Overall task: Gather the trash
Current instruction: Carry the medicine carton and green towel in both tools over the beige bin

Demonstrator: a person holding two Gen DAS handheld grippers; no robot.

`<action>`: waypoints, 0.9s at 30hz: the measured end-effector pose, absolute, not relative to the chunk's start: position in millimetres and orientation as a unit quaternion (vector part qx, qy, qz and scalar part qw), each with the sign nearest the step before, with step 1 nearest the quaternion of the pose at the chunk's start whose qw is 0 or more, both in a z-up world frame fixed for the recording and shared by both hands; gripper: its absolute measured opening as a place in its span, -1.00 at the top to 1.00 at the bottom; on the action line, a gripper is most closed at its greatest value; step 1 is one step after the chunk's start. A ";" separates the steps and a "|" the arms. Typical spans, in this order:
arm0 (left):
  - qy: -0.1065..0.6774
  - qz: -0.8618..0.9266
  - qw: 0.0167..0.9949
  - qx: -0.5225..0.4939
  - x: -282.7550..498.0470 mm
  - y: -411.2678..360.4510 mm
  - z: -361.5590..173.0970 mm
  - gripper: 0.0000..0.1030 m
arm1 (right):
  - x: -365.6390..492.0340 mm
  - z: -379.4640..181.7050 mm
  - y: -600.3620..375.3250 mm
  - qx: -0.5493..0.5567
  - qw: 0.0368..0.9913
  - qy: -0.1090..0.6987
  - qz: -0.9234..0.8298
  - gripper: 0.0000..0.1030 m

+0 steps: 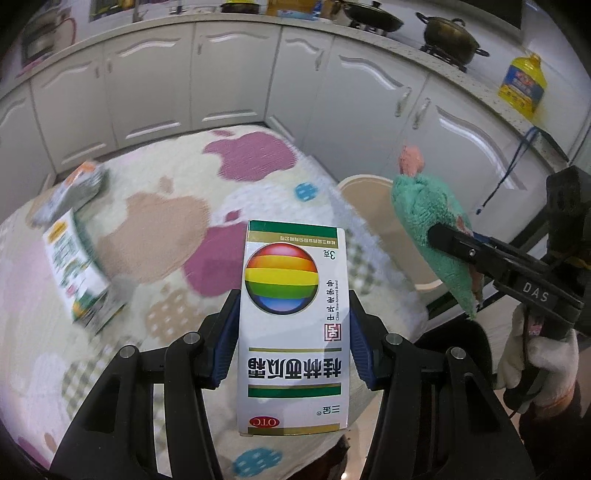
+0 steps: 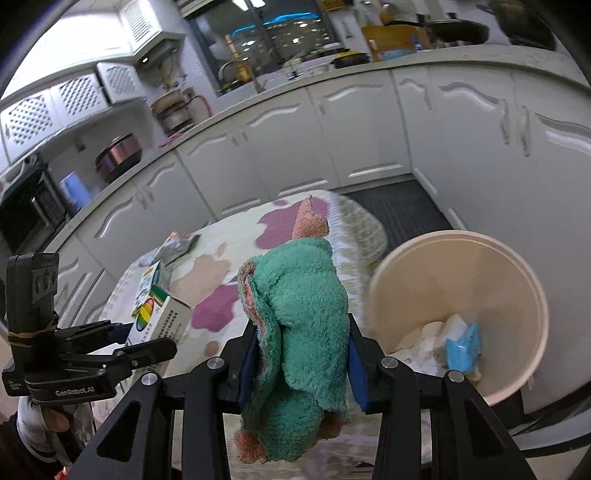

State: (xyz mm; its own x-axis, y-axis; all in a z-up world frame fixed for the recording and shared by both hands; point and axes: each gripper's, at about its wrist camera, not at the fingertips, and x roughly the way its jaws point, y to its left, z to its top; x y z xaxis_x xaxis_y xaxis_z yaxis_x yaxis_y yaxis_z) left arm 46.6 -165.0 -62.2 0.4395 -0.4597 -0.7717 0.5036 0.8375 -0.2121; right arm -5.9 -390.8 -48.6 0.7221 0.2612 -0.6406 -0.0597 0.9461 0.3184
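While clamped across its narrow width by left gripper, medicine box judged light, crushable card; held above patterned cloth. Green towel, soft and limp, pinched mid-fold by right gripper, beside bin.

The medicine box sits between the jaws of the left gripper, above the cloth-covered surface. To its left on that surface lie a second box and, farther back, a packet. To its right the right gripper holds a towel in its jaws, beside the surface's edge. Right of the towel, lower down, stands the bin with crumpled paper in it. Behind everything runs a row of cabinets, with pots and an oil bottle on the counter above.
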 end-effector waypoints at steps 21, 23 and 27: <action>0.454 -0.363 0.813 0.046 88.1 -302.9 -57.9 0.00 | -14.0 -66.1 -489.6 0.204 0.906 0.369 -0.027 0.23; 0.455 -0.366 0.810 0.050 91.3 -313.3 -59.5 0.00 | -13.1 -68.3 -493.1 0.206 0.905 0.370 -0.030 0.22; 0.459 -0.371 0.805 0.055 96.1 -331.1 -65.0 0.00 | -8.9 -73.0 -498.5 0.209 0.903 0.374 -0.035 0.22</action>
